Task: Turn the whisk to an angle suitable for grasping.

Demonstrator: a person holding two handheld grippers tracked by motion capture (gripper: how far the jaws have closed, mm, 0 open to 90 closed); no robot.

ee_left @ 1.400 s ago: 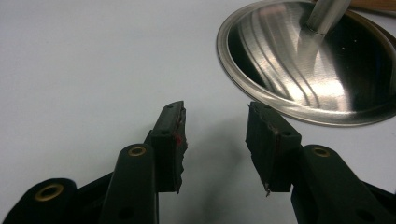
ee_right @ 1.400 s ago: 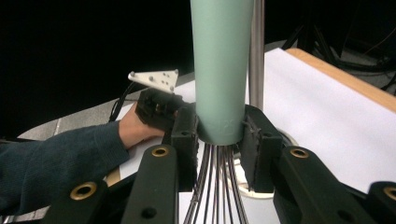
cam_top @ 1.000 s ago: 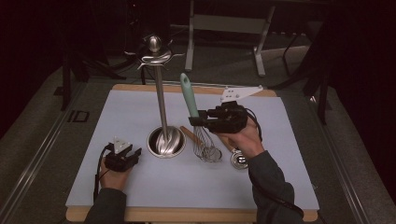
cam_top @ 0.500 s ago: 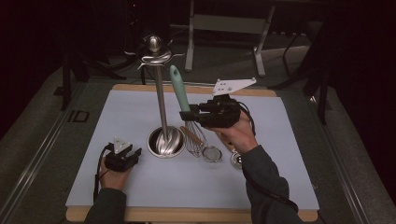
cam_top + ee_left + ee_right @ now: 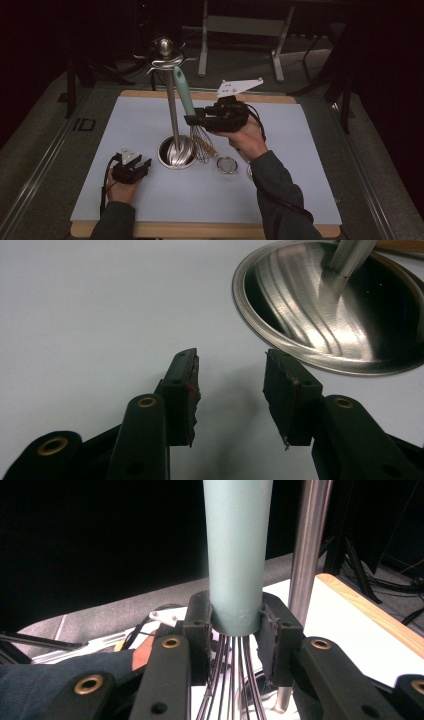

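Right gripper [image 5: 192, 120] is clamped on the whisk [image 5: 190, 107] at the bottom of its pale green handle, where the wires begin, as the right gripper view shows with both jaws pressed against the handle [image 5: 236, 555]. Since a second ago the whisk has swung from a leaning pose to nearly upright and has shifted toward the steel stand [image 5: 171, 95], so the handle top now sits close under the stand's hooked crown, just beside the pole. Its wire head hangs next to the round base [image 5: 175, 151]; whether it touches the desk [image 5: 300, 150] I cannot tell. A small mesh strainer [image 5: 227, 164] has come into sight on the mat near the right forearm. Left gripper [image 5: 131, 167] has stayed put, empty, jaws parted, resting low just short of the base rim [image 5: 280, 352]. Open mat lies left of and in front of the stand, and the desk's right half is bare out to its wooden edge.
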